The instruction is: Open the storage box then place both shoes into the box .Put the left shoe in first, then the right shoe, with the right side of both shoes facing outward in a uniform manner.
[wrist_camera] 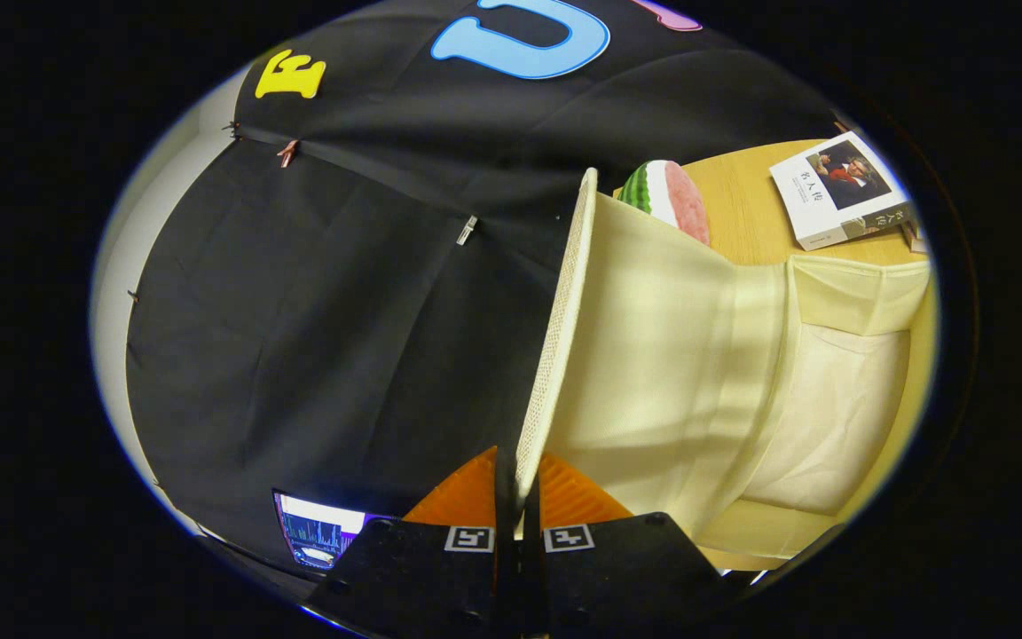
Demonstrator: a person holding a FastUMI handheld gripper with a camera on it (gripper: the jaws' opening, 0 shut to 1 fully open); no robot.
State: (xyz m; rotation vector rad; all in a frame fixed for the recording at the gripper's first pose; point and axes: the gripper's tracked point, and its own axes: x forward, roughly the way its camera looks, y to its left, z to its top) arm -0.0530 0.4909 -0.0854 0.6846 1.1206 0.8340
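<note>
Tongs are pinching the lid rim of the box, light, floppy fabric, best gripped at that stiffer edge

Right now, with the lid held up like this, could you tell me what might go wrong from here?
The gripper is shut on the lid at its thin woven edge alone, so the lid could slip free and drop back over the storage box. The watermelon slice sits close behind the box; swinging the lid further back might knock it. The box walls look soft, so pulling hard might drag or tip it.
</note>
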